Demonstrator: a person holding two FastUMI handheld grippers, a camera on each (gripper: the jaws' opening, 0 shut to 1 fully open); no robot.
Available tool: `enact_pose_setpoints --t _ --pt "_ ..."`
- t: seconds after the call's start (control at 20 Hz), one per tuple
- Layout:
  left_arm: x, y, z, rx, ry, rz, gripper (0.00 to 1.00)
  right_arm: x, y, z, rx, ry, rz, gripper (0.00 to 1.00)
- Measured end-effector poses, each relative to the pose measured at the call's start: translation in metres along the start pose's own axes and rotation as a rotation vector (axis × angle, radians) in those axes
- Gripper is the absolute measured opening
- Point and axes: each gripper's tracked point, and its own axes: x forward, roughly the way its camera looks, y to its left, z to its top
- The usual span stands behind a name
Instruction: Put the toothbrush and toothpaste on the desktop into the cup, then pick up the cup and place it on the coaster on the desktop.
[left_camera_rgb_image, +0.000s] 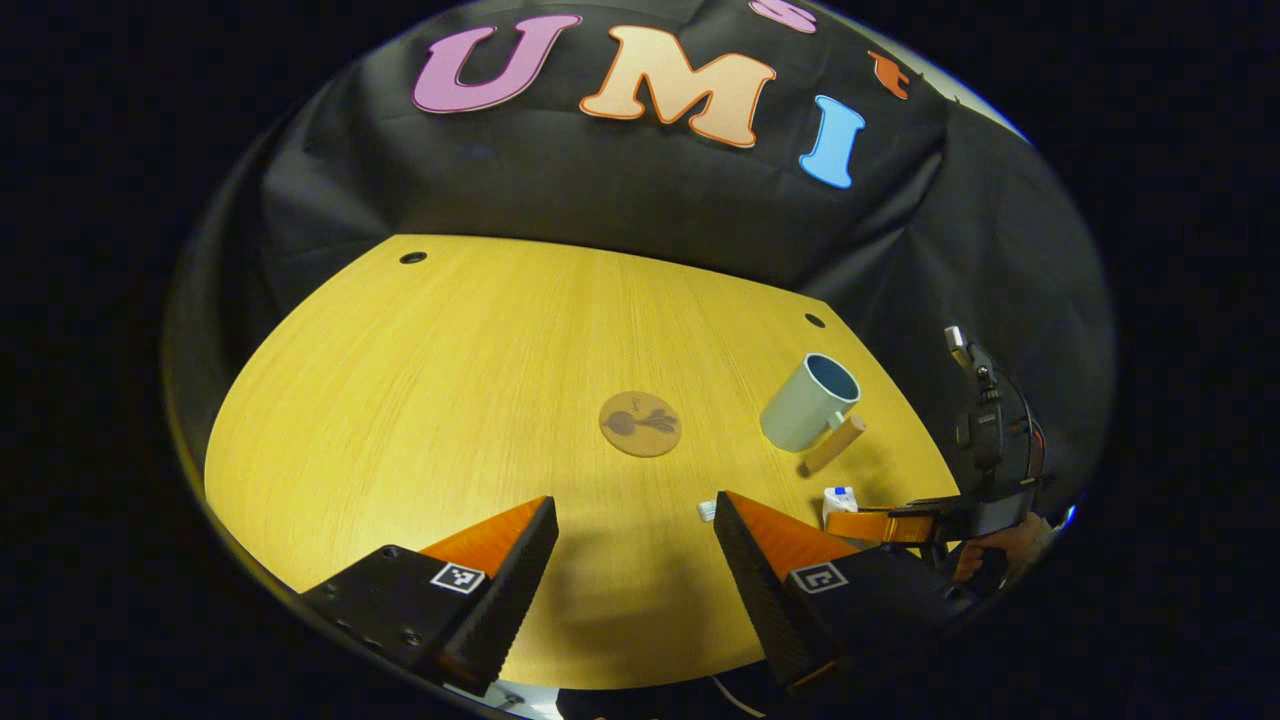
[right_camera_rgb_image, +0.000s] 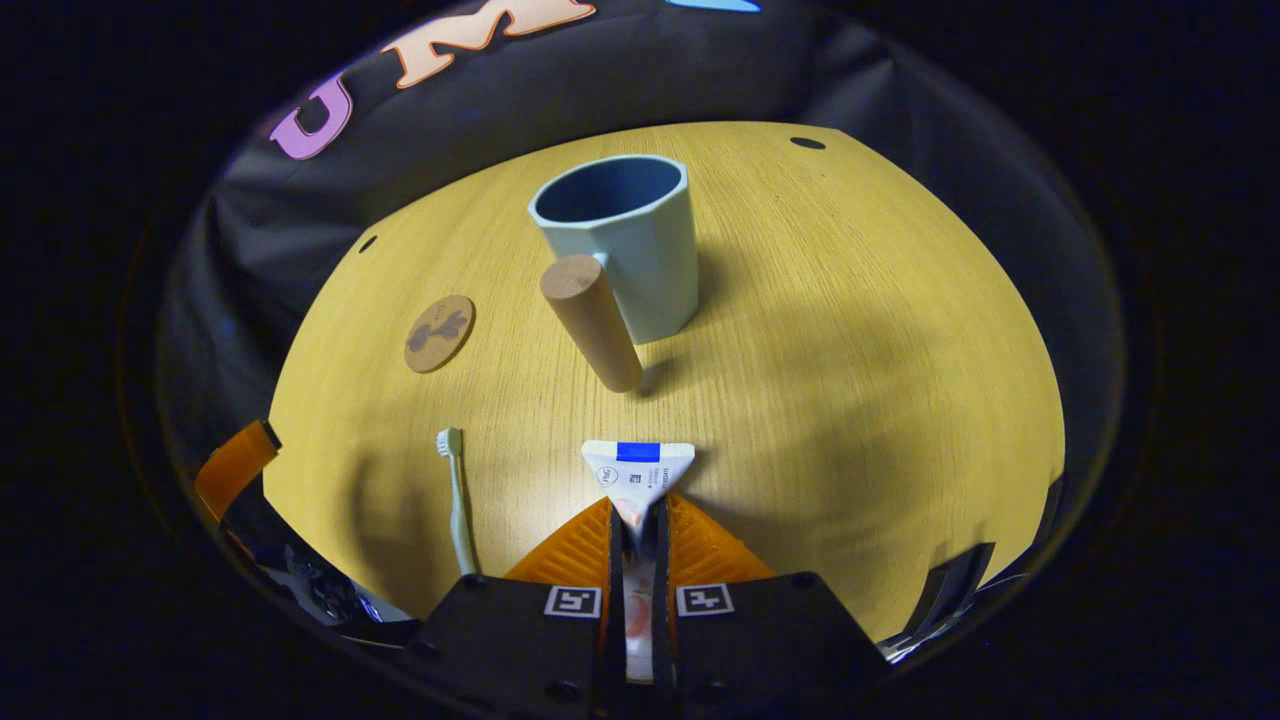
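Observation:
My right gripper (right_camera_rgb_image: 638, 518) is shut on the white toothpaste tube (right_camera_rgb_image: 638, 468), whose blue-striped flat end points toward the cup; I cannot tell if the tube is off the desktop. The pale blue cup (right_camera_rgb_image: 625, 245) stands upright just beyond, its thick wooden handle (right_camera_rgb_image: 590, 322) turned toward me. A white toothbrush (right_camera_rgb_image: 457, 500) lies flat to the tube's left. In the left gripper view, my left gripper (left_camera_rgb_image: 635, 512) hovers open over the near table edge. The round coaster (left_camera_rgb_image: 640, 423) lies ahead of it, the cup (left_camera_rgb_image: 808, 402) to its right, and the toothpaste (left_camera_rgb_image: 838, 498) is held by the right gripper (left_camera_rgb_image: 885, 525).
The yellow wooden desktop (left_camera_rgb_image: 420, 400) has a small cable hole at each far corner (left_camera_rgb_image: 413, 257) (left_camera_rgb_image: 815, 320). Black cloth walls close it in behind. Wide bare wood spreads left of the coaster (right_camera_rgb_image: 439, 332). The left gripper's finger (right_camera_rgb_image: 235, 462) shows at the near left.

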Motion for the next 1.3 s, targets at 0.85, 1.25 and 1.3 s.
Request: enact_pose_setpoints --t 0.85,1.25,1.3 --pt "0.052 -0.081 -0.075 0.051 0.415 0.020 0.86 -0.056 -0.045 0.028 -0.045 -0.106 0.151 0.12" --pt "0.064 -0.073 -0.088 0.038 0.524 0.127 0.70 -0.058 -0.074 0.044 -0.108 -0.127 0.174 0.12" --pt "0.065 -0.071 -0.089 0.043 0.537 0.139 0.65 -0.058 -0.077 0.045 -0.112 -0.128 0.175 0.12"
